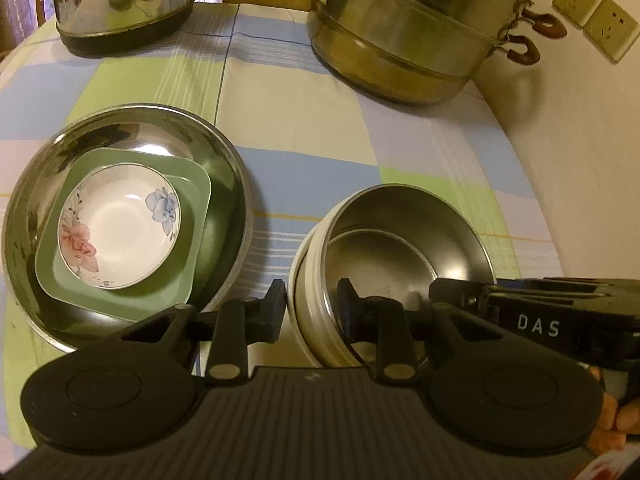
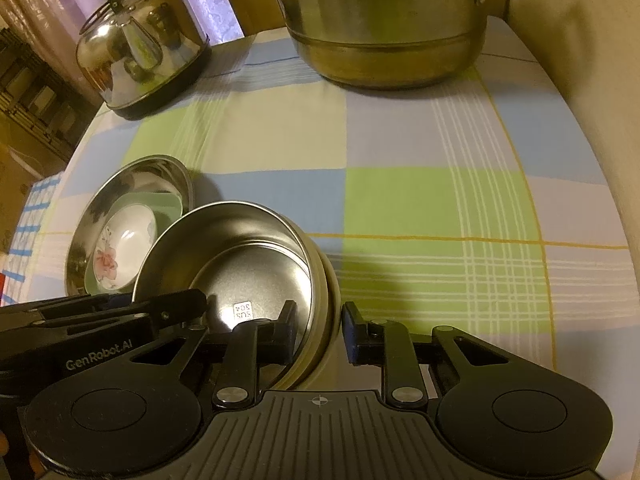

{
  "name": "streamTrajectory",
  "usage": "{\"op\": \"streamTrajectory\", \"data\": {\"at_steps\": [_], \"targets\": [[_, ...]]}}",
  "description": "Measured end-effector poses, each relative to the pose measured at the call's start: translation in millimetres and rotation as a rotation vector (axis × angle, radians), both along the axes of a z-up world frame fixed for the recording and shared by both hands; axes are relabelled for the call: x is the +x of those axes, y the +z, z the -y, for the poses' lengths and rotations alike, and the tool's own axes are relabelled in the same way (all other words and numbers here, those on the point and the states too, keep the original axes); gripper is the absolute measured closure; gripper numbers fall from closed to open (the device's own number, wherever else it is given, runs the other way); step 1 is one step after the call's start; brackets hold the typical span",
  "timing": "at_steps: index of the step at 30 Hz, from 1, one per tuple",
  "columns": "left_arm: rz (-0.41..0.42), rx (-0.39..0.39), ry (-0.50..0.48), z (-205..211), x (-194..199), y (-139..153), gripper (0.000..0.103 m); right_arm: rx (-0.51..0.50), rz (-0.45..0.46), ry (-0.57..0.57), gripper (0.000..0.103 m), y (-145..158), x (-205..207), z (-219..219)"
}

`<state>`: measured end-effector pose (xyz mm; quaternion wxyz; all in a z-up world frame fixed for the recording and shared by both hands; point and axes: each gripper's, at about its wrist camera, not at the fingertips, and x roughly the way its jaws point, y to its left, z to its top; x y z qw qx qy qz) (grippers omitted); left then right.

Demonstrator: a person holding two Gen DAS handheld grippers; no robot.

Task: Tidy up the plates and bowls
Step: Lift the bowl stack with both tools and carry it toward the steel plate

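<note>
A steel-lined bowl with a cream outer wall [image 1: 400,256] [image 2: 240,264] is tilted between both grippers. My left gripper [image 1: 310,312] straddles its near left rim, one finger outside and one inside. My right gripper [image 2: 320,332] straddles its near right rim the same way. Whether either clamps the rim I cannot tell. To the left, a large steel basin [image 1: 224,184] [image 2: 160,172] holds a green square plate [image 1: 188,248] with a floral white bowl [image 1: 120,228] [image 2: 124,252] on top.
A checked cloth [image 2: 400,200] covers the table. A steel kettle [image 1: 120,4] [image 2: 140,52] stands at the back left. A stacked steel steamer pot [image 1: 408,36] [image 2: 384,32] stands at the back right by the wall with sockets [image 1: 596,20].
</note>
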<state>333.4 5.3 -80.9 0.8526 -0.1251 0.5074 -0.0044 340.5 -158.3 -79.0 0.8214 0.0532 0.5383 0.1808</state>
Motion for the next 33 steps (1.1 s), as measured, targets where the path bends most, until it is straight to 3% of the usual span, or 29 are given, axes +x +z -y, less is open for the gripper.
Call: {"op": "streamTrajectory", "data": {"at_steps": [6,21,33], "targets": [[-0.021,0.063,-0.021,8.7,3.4,2.8,0.080,0.026,-0.015,-0.008,0.079,-4.0,2.2,4.1],[-0.036,0.065,-0.037,8.8,6.2,3.3,0.081,0.038,-0.014,-0.020,0.080,-4.9,2.8,5.9],[-0.056,0.048,-0.097,9.5,6.9,3.3,0.080,0.017,-0.066,-0.067,0.083,-2.3,2.7,7.9]]}}
